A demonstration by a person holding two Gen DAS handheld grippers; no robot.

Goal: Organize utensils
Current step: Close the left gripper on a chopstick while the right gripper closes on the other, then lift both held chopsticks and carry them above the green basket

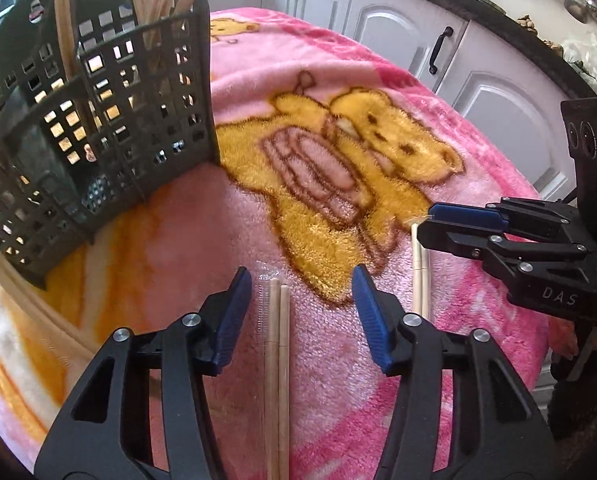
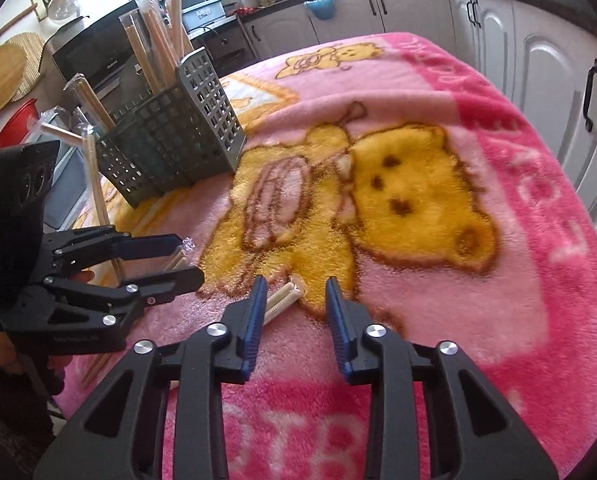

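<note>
A dark grey slotted utensil caddy stands at the left of the pink blanket; it also shows in the right wrist view, holding several wrapped chopstick pairs. My left gripper is open, its jaws on either side of a wrapped chopstick pair lying on the blanket. My right gripper is open just above a second chopstick pair; that pair shows in the left wrist view under the right gripper. The left gripper also shows in the right wrist view.
The pink bear-print blanket covers the table. White kitchen cabinets stand behind and to the right. A black oven, a red basin and wooden boards are at the far left.
</note>
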